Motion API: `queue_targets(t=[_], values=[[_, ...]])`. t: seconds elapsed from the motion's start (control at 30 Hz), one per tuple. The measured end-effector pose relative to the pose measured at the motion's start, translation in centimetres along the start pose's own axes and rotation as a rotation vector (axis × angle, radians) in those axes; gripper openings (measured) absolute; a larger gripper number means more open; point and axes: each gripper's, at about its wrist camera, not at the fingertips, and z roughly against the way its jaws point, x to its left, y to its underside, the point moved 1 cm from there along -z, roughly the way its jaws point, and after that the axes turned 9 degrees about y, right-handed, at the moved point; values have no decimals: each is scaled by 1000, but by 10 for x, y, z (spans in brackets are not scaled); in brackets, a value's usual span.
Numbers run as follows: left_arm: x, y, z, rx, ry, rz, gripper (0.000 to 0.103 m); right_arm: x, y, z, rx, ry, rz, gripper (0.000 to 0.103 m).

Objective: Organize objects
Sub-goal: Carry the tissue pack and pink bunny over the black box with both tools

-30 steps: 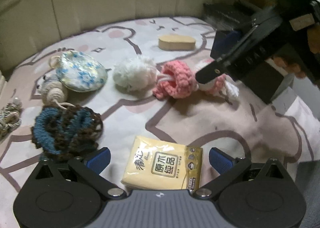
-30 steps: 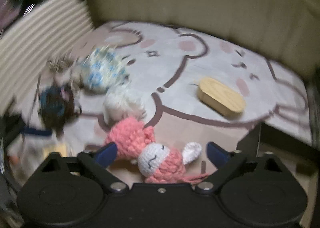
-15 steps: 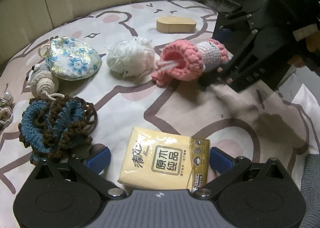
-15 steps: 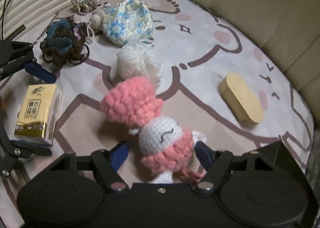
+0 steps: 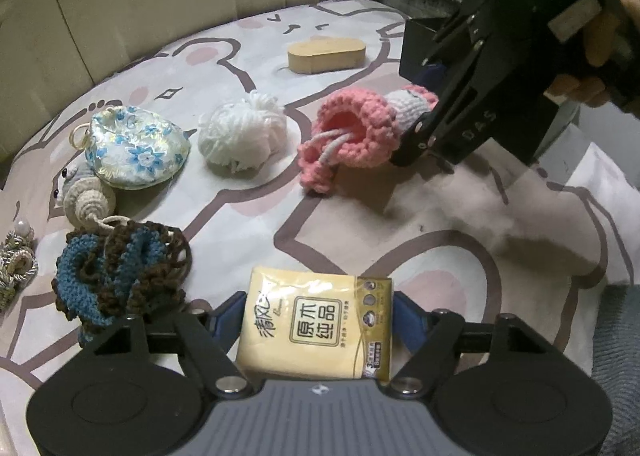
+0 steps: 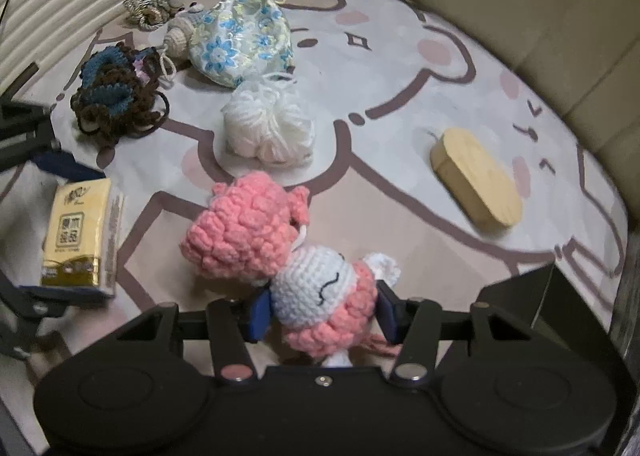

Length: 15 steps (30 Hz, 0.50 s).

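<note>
A yellow tissue pack lies on the cartoon-print cloth between the jaws of my left gripper. Those jaws are closing, and both blue pads touch the pack's sides. The right wrist view shows the same pack at far left inside the left gripper. A pink and white crochet doll lies in the middle of the cloth. My right gripper is closing on its white head, pads pressing both sides. From the left wrist view, the right gripper comes down on the doll from the right.
On the cloth lie a white yarn pompom, a floral pouch, a crochet snail, a blue-brown crochet piece, a corded ornament and a wooden oval box. A black box stands at the right. A hand holds the right gripper.
Both pairs of jaws have narrowed: the left onto the tissue pack, the right onto the doll's head. The right gripper has rolled and steadied over the doll.
</note>
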Motion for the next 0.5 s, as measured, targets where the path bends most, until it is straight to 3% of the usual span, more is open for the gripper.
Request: queue_targets(t=[0.2, 0.5], values=[[0, -3, 1, 35, -27, 35, 75, -10, 0, 4, 80, -30, -140, 53], [13, -21, 27, -27, -115, 195, 75, -17, 2, 23, 84, -1, -220, 53]])
